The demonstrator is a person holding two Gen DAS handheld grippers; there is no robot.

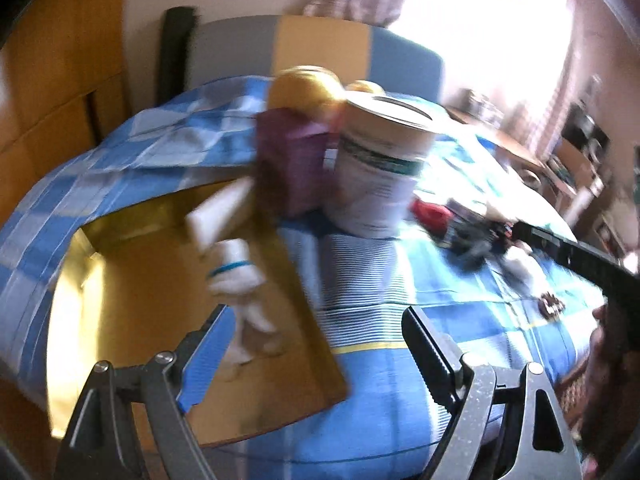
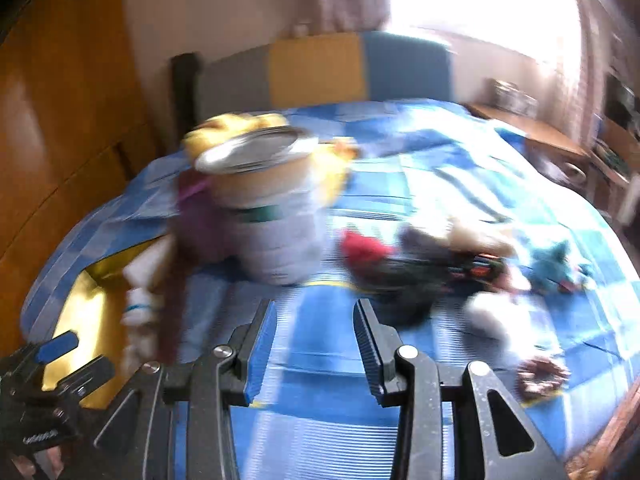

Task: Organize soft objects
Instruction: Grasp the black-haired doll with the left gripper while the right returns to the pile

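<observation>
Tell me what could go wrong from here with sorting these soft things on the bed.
1. The tall can stands on soft bedding beside the cardboard box; a passing gripper might tip it.
2. Both views are blurred, so aiming for the red item or teal toy in the loose pile could miss.
3. The left gripper and right gripper are empty and work close together; they could collide.

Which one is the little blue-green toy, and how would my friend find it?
Start at the big white can standing on the blue checked bed. Go right, past the red toy and the dark pile. The teal plush lies alone at the right end, the only blue-green one.
</observation>
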